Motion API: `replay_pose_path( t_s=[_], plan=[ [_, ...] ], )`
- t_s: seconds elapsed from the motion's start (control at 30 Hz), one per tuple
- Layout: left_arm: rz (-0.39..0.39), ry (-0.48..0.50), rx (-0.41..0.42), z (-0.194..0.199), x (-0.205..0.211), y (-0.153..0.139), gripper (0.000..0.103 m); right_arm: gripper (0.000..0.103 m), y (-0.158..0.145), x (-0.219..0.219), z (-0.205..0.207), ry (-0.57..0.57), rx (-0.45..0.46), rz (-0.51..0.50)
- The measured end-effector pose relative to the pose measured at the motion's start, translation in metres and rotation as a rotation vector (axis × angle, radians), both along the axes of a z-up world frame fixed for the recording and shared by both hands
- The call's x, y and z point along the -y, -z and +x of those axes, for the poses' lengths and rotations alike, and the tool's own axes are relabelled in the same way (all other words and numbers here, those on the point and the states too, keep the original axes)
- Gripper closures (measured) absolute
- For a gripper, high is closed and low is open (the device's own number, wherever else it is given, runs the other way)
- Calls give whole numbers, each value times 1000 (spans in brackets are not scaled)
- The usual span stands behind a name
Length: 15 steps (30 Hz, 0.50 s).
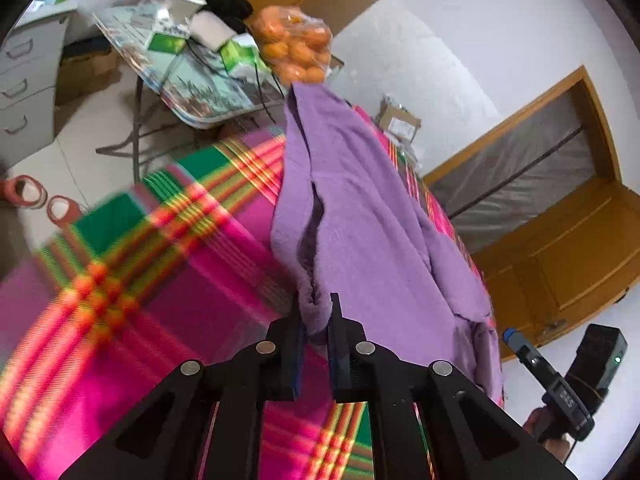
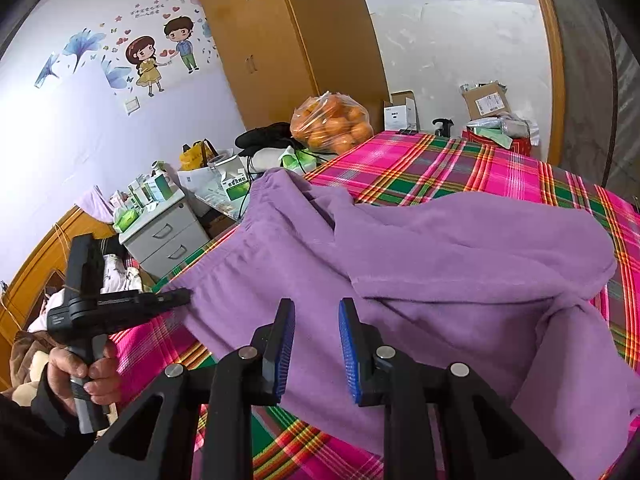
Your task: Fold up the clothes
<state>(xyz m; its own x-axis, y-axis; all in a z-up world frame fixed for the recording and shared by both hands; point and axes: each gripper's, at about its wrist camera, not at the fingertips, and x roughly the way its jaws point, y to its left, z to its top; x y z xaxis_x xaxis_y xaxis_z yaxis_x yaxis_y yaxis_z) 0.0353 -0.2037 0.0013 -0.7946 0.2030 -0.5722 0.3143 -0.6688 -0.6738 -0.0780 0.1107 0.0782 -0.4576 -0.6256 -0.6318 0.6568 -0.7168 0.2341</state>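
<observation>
Left wrist view: looks forward along its fingers, close over the plaid cloth [image 1: 168,264], frame rolled sideways, facing the bag of oranges [image 1: 296,46] at the far edge. Right wrist view: low and near above the same plaid cloth [image 2: 460,168], roughly level, facing the bag of oranges [image 2: 332,122] and the wardrobe [image 2: 288,40] behind it. Both share cloth, oranges and the purple garment [image 1: 360,216] [image 2: 440,264].
</observation>
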Motion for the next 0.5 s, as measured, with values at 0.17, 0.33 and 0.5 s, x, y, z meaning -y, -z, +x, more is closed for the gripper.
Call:
replay_pose_path(
  t_s=[0.17,0.33,0.5],
  plan=[
    [-18,-71,-26,27,31,-9,95,80,-9,14,-11,2,-47,25],
    [-48,-162,3,53,69,-7,95,80,-15,32,-38,-3,-50,68],
    [-50,-172,48,62,92,7,95,80,-11,52,-82,-13,-27,144]
  ],
)
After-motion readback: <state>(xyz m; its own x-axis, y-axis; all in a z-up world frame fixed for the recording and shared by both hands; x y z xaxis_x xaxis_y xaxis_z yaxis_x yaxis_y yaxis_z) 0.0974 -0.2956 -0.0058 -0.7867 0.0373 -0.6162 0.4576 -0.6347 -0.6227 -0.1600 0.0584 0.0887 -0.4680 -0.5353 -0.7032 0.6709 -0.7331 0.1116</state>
